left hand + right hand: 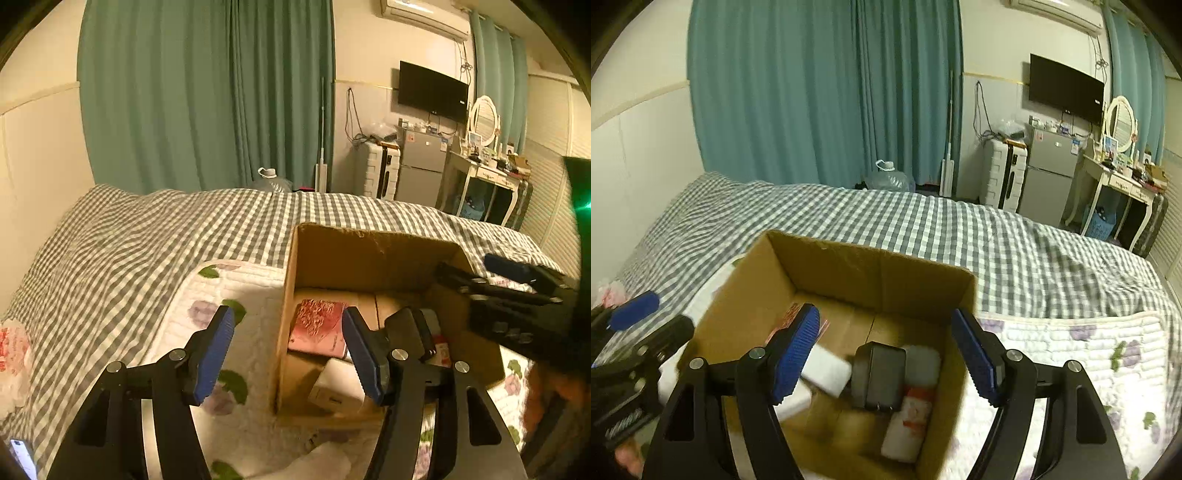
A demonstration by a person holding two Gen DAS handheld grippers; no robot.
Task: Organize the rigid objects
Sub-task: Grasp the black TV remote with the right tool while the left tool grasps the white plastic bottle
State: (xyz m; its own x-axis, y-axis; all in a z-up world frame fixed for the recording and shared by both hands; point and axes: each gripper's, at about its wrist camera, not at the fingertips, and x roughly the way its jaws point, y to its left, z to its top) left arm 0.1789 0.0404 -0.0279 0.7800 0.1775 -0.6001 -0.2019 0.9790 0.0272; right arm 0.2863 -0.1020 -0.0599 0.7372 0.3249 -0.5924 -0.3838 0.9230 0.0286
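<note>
An open cardboard box [879,271] stands on the bed; it also shows in the left wrist view [369,251]. Inside lie a black power adapter [879,376], a white box [827,369], a white bottle with a red label [908,421] and a red patterned booklet [319,326]. My right gripper [886,354] is open and empty above the box. My left gripper [288,347] is open and empty, straddling the box's left wall. The right gripper [517,291] shows over the box's right side in the left wrist view. The left gripper [631,343] shows at the left edge of the right wrist view.
The bed has a grey checked cover [923,225] and a white floral quilt [1071,354] under the box. A pink-and-white packet [11,354] lies at the bed's left. A phone [22,458] shows at the bottom left. A fridge [1049,173], suitcase and dressing table stand beyond the bed.
</note>
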